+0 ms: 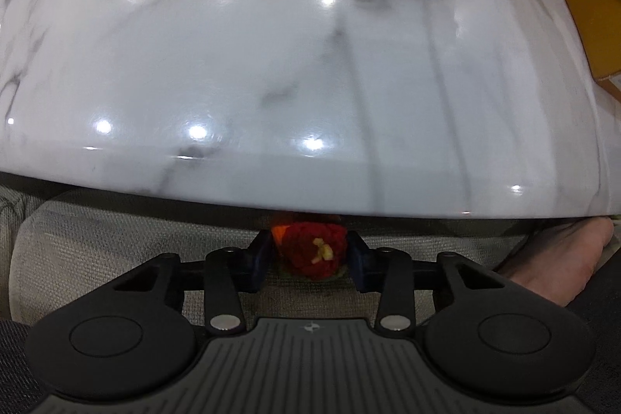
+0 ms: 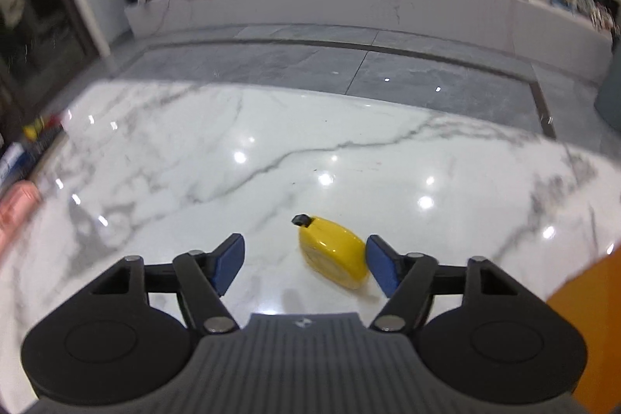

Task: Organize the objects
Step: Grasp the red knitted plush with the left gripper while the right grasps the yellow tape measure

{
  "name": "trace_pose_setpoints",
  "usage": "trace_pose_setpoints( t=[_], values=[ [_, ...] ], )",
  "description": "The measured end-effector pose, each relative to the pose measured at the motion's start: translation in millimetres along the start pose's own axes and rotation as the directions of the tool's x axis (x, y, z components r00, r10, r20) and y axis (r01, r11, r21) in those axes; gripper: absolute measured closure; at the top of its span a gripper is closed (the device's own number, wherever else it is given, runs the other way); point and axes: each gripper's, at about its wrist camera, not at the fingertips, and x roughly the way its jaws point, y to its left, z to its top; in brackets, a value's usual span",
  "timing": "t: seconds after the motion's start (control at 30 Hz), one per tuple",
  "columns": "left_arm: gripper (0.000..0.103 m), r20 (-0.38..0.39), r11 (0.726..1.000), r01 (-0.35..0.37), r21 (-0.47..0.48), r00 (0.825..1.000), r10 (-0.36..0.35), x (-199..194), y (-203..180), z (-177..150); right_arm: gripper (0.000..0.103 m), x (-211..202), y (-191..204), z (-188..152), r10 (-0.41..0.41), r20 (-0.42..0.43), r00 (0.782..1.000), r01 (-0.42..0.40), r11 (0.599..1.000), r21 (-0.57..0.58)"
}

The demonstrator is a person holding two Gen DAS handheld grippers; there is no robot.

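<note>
**A:** Start on your left. The left gripper points down past the near edge of the counter, and its jaws are drawn in tight on a red toy strawberry, one pad on each flank. It sits low, over the beige woven fabric below the counter lip. There's a bare foot off to the right of it, so bring the hand straight up, not sideways.

**B:** Is the grip good enough to lift?

**A:** I'd judge yes. The pads look square on its widest part. It is soft and rounded, so don't squeeze harder. Clear the counter edge before you swing in over the marble, or the fruit may catch the lip and twist out.

**B:** And the right?

**A:** The right gripper hovers low over the counter with its jaws standing wide and holding nothing. The yellow toy, glossy with a small black stub at its far end, lies flat on the marble. It is off-centre in the gap, close against the right-hand pad and well apart from the left one.

**B:** So close now?

**A:** Not yet, I'd say. Slide your hand a little rightward so the toy sits mid-gap, then come down and close across its short width. That shiny shell may skid if one pad lands first. The orange thing at far right is too cropped to identify.
</note>
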Motion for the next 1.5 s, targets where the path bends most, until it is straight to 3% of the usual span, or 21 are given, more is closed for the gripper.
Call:
trace_pose_setpoints(
  t=[0.07, 0.13, 0.33, 0.77, 1.07, 1.5],
  values=[
    [0.058, -0.003, 1.0, 0.011, -0.014, 1.0, -0.011, -0.5, 7.5, 1.7, 0.043, 11.5, 7.5, 1.7, -0.061, -0.027, 0.998, 0.06, 0.997, -0.047],
    [0.058, -0.009, 0.999, 0.021, -0.028, 1.0, -0.021, 0.4, 14.8, 1.5, 0.062, 21.0, 10.8, 1.7, -0.106, -0.056, 0.993, 0.102, 0.992, -0.075],
    [0.058, -0.01, 0.998, 0.035, -0.052, 0.999, -0.036, 3.2, 28.5, -1.8, 0.076, 25.4, 8.0, -9.7, -0.115, -0.082, 0.99, 0.103, 0.984, -0.145],
    [0.059, 0.001, 0.998, 0.056, -0.024, 0.998, -0.056, -7.2, 57.5, -17.2, 0.078, 4.7, -4.4, -24.8, -0.063, -0.08, 0.995, 0.055, 0.994, -0.096],
    [0.059, 0.057, 0.998, 0.06, -0.012, 0.997, -0.059, -28.2, 74.6, -40.1, 0.08, -23.4, -0.2, -30.9, -0.059, -0.058, 0.997, 0.053, 0.993, -0.109],
    [0.059, 0.168, 0.999, 0.035, 0.018, 0.985, -0.037, -119.9, 53.2, -24.4, 0.083, -65.0, 7.5, -37.0, -0.052, -0.057, 0.997, 0.044, 0.992, -0.119]
  ],
)
